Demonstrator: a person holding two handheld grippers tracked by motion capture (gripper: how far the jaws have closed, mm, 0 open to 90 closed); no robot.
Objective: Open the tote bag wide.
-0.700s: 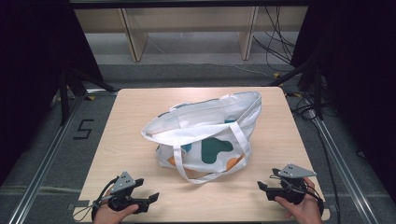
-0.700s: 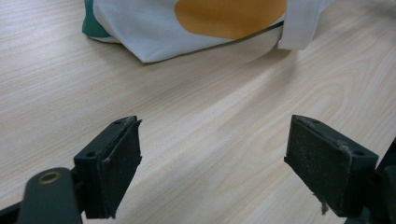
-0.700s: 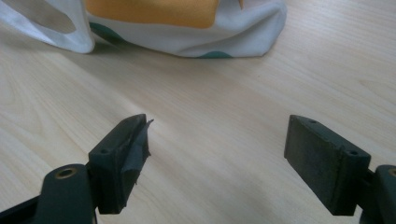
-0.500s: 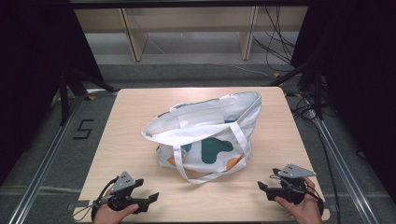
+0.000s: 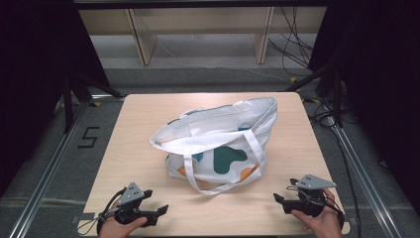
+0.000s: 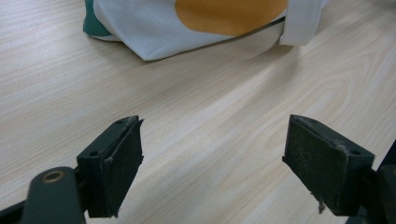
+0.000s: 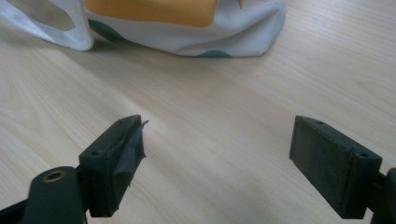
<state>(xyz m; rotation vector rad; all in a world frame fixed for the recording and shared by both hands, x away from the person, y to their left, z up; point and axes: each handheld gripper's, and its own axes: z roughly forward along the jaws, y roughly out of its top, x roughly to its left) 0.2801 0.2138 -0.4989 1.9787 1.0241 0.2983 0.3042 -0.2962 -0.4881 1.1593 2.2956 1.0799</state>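
White fabric tote bag (image 5: 220, 141) with teal and orange patches remains unmoved on the wooden counter (image 5: 133, 129); we find both grippers' jaws spread, empty, idle as before.

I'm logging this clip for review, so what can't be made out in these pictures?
- Inside of the white fabric tote bag with teal and orange shapes: high view, hidden by its folded top flap.
- Most of the bag: both gripper views, cut off at the top edge.
- Floor marking: high view, too small to read surely.
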